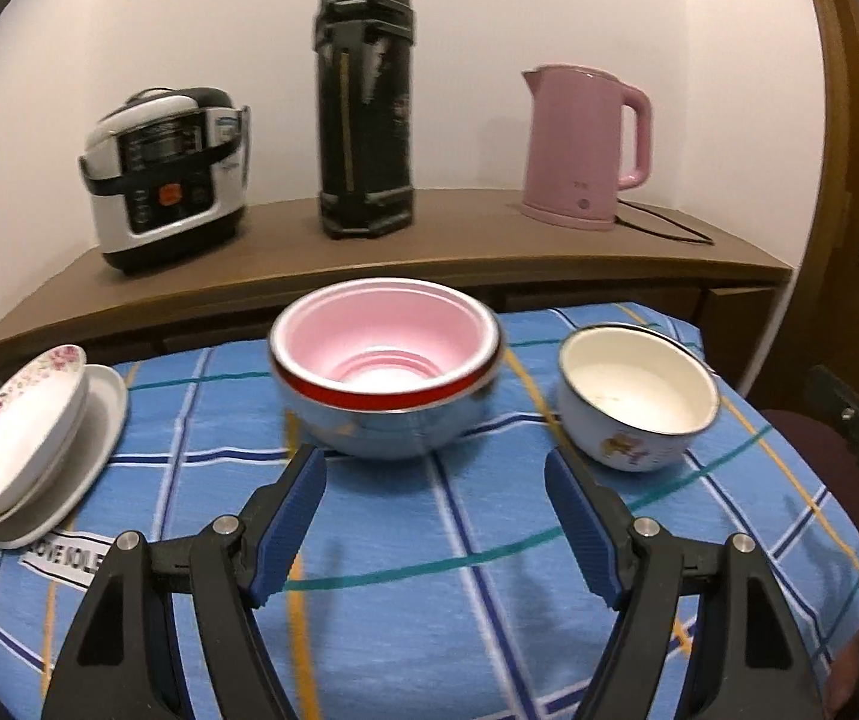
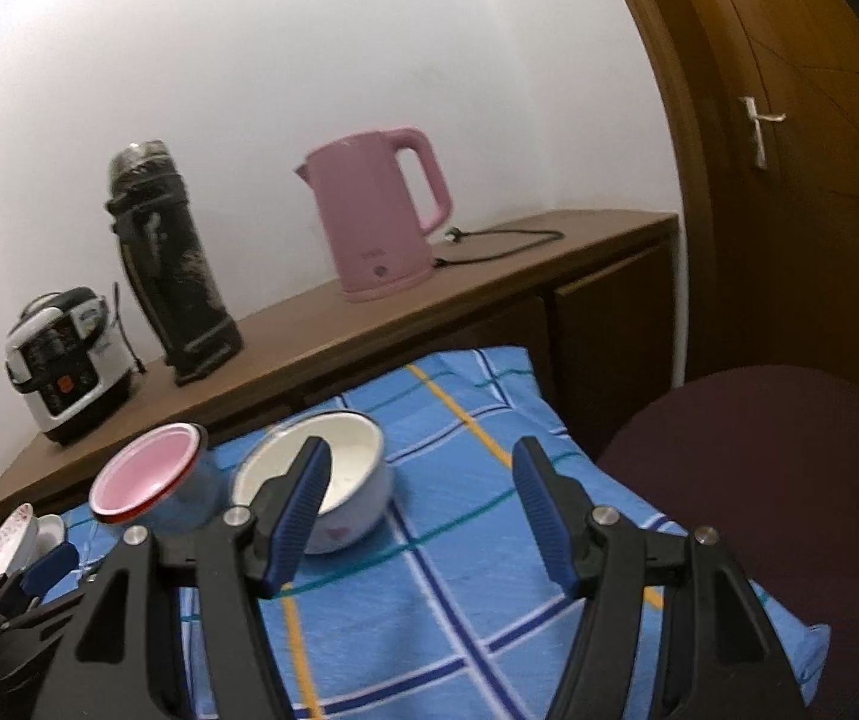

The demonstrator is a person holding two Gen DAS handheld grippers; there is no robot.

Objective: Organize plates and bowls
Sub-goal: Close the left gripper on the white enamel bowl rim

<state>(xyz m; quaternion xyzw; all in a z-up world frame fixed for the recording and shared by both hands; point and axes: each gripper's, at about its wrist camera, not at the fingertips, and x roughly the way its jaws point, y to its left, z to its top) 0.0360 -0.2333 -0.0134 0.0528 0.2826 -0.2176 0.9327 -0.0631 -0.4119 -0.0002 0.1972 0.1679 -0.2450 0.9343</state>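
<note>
My left gripper [image 1: 435, 468] has its blue-padded fingers [image 1: 294, 516] spread wide with nothing between them, tilted down over the blue plaid cloth on the counter [image 1: 405, 612]. At twelve o'clock, just beyond the tips, sits the steel bowl with a pink inside and red rim [image 1: 386, 372]. At one o'clock stands the white enamel bowl [image 1: 636, 396]; at ten, near the cloth's edge, the stacked white plates with a floral saucer [image 1: 33, 450].

My right gripper [image 2: 420, 474] is also open and empty, its left finger overlapping the white enamel bowl in view. Behind, a wooden shelf [image 2: 369, 324] carries a pink kettle [image 2: 378, 216]; a dark chair seat [image 2: 759, 468] crowds three o'clock.
</note>
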